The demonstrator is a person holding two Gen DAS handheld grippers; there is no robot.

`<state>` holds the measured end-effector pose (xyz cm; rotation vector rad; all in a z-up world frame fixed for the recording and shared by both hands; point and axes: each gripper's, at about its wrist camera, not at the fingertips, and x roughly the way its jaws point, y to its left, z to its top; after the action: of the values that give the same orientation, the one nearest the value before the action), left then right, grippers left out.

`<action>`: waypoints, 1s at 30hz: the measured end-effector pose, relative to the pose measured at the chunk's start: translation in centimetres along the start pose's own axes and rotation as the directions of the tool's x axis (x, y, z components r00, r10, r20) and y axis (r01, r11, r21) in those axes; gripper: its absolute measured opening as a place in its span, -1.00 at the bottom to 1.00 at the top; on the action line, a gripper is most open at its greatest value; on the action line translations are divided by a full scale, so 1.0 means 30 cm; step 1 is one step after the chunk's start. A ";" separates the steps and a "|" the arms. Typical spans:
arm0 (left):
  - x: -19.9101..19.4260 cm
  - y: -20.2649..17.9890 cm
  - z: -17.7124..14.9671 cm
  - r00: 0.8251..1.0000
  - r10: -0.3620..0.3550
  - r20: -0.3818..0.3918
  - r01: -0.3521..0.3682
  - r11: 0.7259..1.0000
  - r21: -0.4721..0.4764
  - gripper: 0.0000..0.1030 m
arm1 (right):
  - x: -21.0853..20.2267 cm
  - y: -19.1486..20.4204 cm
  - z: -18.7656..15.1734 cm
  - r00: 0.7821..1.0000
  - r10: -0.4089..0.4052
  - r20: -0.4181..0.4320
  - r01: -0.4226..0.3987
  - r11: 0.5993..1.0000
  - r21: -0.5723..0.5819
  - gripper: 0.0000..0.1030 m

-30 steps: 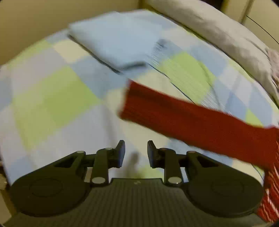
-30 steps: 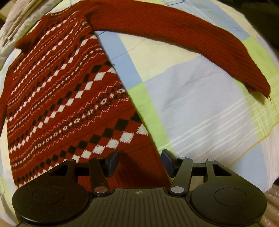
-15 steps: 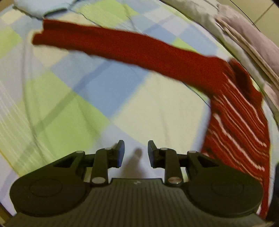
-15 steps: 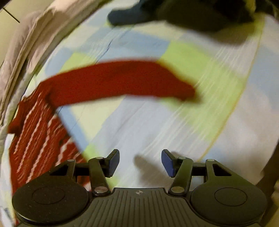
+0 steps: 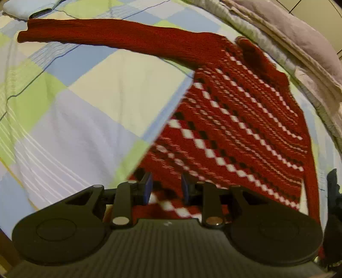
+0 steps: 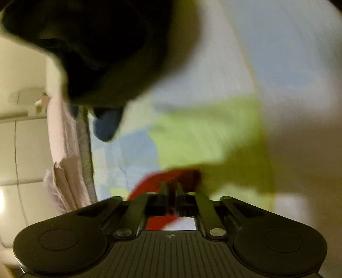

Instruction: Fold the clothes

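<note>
**Flatly spread sweater, one sleeve end pinched**

Flatly, the red patterned sweater [image 5: 235,128] is laid out on the checked bedspread [image 5: 89,102], its body banded with white and black diamonds. One long plain red sleeve [image 5: 102,34] is stretched out straight from the shoulder across the blue, green and cream squares, toward a folded pale blue cloth [image 5: 25,8] seen at the top left corner of the left wrist view. A grey-beige blanket [image 5: 299,42] is bunched along the far edge of the bed, just beyond the sweater's collar.

The left gripper [image 5: 165,188] is held low over the sweater's hem corner, its blue-padded fingers [image 5: 147,188] set apart with the knit visible between them; nothing is seen clamped, and whether the pads touch the fabric cannot be told.

In the blurred right wrist view, the right gripper [image 6: 171,192] is seen clenched, with a piece of red knit [image 6: 171,177] pinched between its closed fingers. A dark garment [image 6: 96,53] is seen lying on the bedspread beyond it.
</note>
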<state>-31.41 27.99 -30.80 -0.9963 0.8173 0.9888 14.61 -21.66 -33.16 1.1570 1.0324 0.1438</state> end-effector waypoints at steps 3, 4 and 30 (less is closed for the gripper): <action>-0.031 -0.042 -0.019 1.000 -0.006 0.016 0.006 1.000 0.012 -0.54 | -0.106 0.226 0.010 0.986 0.164 0.015 -0.146 0.913 -0.381 -0.93; -0.039 -0.052 -0.023 1.000 -0.005 0.021 0.004 1.000 0.018 -0.54 | -0.144 0.296 0.004 0.980 0.199 0.011 -0.168 0.852 -0.496 -0.93; 0.015 0.159 -0.151 0.999 0.030 0.015 -0.032 0.990 0.136 -0.13 | 0.065 0.115 -0.515 0.745 -0.343 -0.572 -0.351 0.527 -0.774 0.17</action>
<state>-36.19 24.90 -34.10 -0.8616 0.8804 0.9521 5.78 -8.46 -31.88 0.1088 1.3437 1.0570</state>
